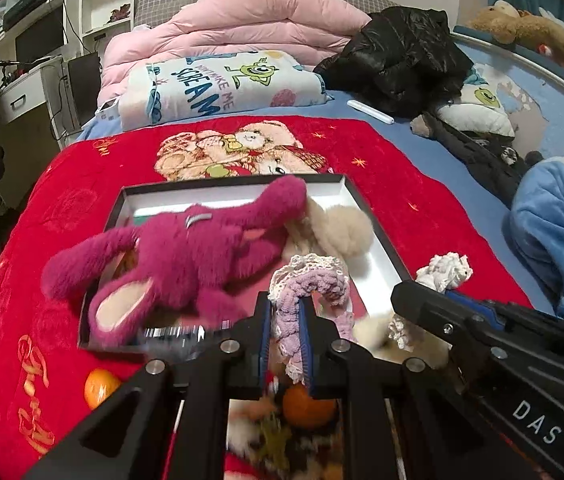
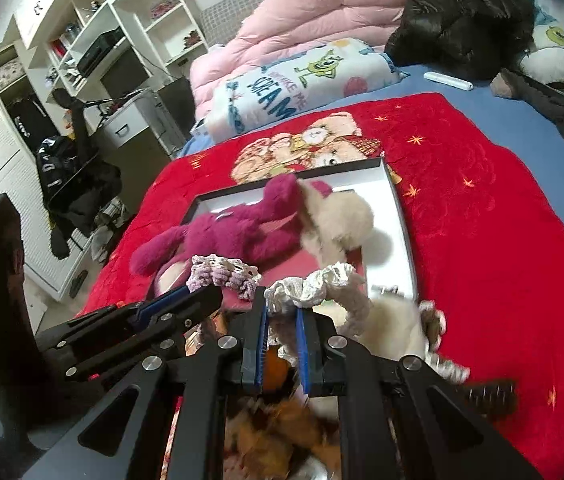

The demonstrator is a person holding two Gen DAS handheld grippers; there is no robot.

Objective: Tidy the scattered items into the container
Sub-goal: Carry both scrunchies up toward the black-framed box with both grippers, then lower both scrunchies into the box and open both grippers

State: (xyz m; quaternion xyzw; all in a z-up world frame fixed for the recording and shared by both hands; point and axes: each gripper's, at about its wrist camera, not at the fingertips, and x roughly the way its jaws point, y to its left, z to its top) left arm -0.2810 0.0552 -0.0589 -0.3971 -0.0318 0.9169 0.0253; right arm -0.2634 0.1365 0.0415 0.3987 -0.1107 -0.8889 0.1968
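A shallow black-rimmed box [image 1: 234,187] lies on the red blanket, holding a magenta plush bear [image 1: 186,256] and a cream plush [image 1: 340,226]. My left gripper [image 1: 285,304] is shut on a purple crocheted piece [image 1: 314,280] with cream lace trim, above the box's near edge. Beside it, my right gripper [image 1: 408,294] is shut on a white crocheted piece [image 1: 446,270]. In the right wrist view the right gripper [image 2: 282,306] pinches the white piece [image 2: 314,284], with the left gripper [image 2: 208,294] and purple piece [image 2: 222,274] to its left. Two oranges [image 1: 100,388] [image 1: 308,406] lie near the box.
The red blanket [image 1: 402,184] covers the near end of a blue bed. Behind it are a folded cartoon blanket [image 1: 218,84], a pink duvet [image 1: 242,20], a black jacket [image 1: 402,56] and a white tube [image 1: 370,111]. A blue robe [image 1: 554,232] lies right; desk and shelves stand left.
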